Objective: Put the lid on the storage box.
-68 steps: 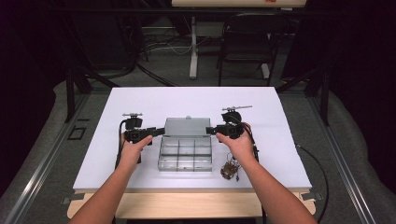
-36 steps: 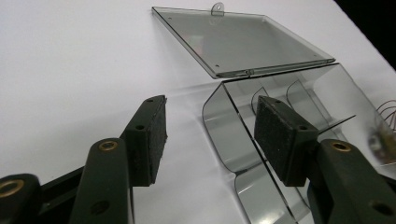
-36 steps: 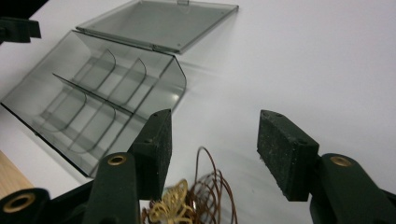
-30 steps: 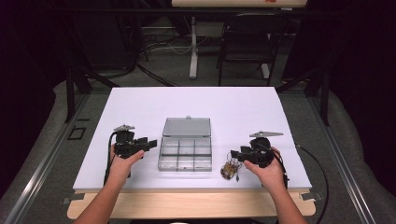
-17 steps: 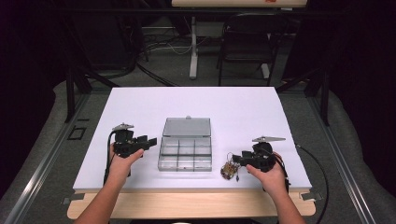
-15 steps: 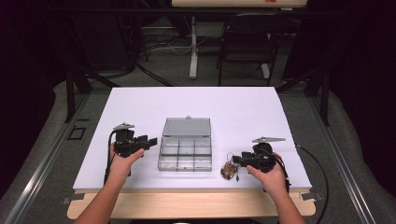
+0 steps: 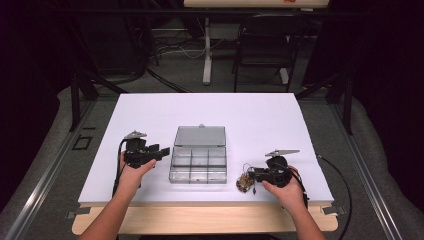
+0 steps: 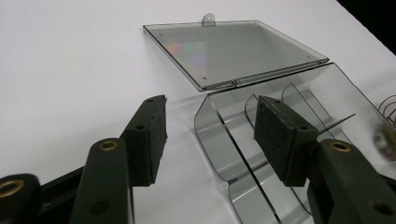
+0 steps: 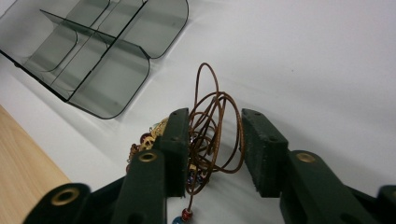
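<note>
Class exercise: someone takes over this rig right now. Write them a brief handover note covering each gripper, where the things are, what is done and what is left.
Left gripper: open, holding nothing, beside the clear compartment box.
Right gripper: jaws have just been closing around the coiled wire jewellery; a firm grip is not certain.
Box: middle of the white table, lid open and laid back, compartments look empty.
Done: lid opened.
Left: probably lift the jewellery into a compartment.
</note>
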{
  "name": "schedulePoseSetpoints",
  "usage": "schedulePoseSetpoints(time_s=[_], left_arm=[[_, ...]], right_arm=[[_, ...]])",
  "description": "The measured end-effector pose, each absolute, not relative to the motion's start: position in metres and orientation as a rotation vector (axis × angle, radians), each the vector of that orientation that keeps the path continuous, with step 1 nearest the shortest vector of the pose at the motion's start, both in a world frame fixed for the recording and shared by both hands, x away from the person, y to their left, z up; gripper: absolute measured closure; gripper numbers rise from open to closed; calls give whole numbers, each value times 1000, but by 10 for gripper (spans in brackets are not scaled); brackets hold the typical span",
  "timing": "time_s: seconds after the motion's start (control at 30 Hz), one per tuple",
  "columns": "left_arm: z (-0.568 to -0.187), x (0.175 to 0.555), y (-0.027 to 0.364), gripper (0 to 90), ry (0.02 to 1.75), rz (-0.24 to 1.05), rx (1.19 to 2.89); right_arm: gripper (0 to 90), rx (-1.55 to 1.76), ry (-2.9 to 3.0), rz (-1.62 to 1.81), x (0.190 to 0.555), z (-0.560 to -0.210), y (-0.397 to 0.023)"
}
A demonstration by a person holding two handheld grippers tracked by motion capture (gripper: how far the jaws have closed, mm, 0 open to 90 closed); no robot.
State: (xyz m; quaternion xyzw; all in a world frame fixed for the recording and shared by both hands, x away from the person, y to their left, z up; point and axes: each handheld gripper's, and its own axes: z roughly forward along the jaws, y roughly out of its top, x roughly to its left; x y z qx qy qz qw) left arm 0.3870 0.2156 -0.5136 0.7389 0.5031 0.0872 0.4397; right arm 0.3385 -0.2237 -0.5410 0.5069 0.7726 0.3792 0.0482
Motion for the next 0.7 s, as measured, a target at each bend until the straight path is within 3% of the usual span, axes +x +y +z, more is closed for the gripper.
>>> schedulePoseSetpoints(time_s=[0.7], left_arm=[[-511,387,223,450,1266,236,1803]], right_arm=[[888,1493,2419,1148,338,-542,-216]])
